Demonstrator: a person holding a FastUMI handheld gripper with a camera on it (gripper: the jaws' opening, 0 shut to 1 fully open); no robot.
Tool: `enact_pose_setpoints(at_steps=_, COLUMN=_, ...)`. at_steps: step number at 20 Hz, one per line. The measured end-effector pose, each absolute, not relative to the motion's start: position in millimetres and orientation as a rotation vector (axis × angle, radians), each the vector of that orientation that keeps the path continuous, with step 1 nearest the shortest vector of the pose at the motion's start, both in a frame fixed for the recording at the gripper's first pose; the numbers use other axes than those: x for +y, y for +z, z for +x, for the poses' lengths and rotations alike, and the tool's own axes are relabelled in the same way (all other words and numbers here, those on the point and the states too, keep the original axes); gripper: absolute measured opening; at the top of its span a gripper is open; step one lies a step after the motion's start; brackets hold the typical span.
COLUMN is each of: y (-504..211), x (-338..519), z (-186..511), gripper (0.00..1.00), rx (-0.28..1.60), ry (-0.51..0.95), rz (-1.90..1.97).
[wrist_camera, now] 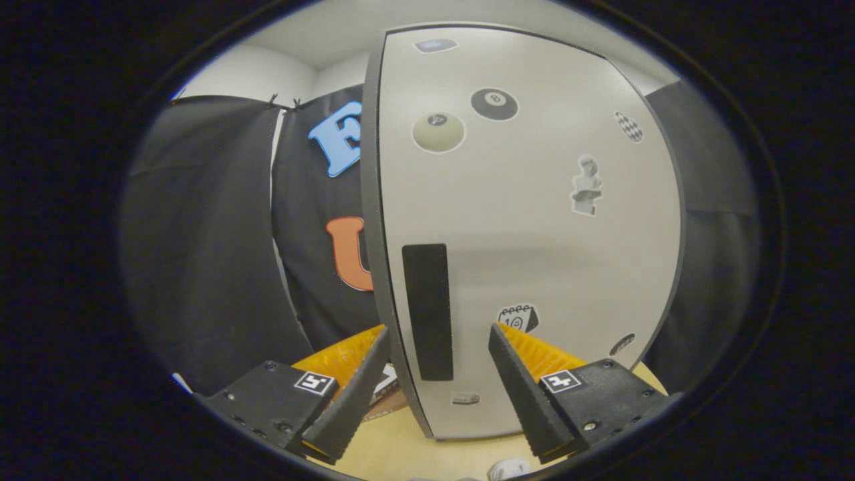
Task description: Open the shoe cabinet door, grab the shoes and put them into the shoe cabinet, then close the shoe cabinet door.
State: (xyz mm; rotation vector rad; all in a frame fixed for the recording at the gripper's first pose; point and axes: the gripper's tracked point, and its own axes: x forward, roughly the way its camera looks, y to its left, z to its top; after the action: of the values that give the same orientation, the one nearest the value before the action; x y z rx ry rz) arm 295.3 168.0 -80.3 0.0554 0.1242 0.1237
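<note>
A pale wooden tabletop point(401, 444) shows low in the frame, between and below the fingers, and black cloth point(200, 267) hangs as the booth's wall across the left side and again at the far right, with white room wall and ceiling above it toward the upper left. The shoe cabinet point(534, 234) stands upright on the tabletop and takes up the centre and right of the frame, its light door facing the camera with a dark frame around it. The door carries several stickers, among them a black billiard ball point(494, 104) and a cream one point(439, 132) in the upper centre and a small bust figure point(586, 186) to the right. A tall black handle point(428, 311) runs down the door near its left edge, in the lower centre. The gripper point(437, 344) is spread wide with nothing held; the handle and the door's left edge lie between the two fingertips, just ahead of them, and neither finger touches them.
</note>
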Motion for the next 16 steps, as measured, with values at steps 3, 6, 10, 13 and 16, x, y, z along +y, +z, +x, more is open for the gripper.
enact_pose_setpoints(at_steps=3, y=-83.8, x=169.6, z=311.2, gripper=0.96, rx=0.127, ry=0.123, rz=0.051)
enact_pose_setpoints(at_steps=6, y=-86.6, x=171.4, z=318.2, gripper=0.86, rx=0.133, ry=0.126, rz=0.045)
enact_pose_setpoints(at_steps=10, y=-88.0, x=176.2, z=318.6, gripper=0.55, rx=0.132, ry=0.145, rz=0.065)
enact_pose_setpoints(at_steps=13, y=-86.8, x=172.9, z=316.4, gripper=0.38, rx=0.13, ry=0.138, rz=0.048)
enact_pose_setpoints(at_steps=16, y=-86.8, x=171.3, z=312.8, gripper=0.33, rx=0.134, ry=0.151, rz=0.055)
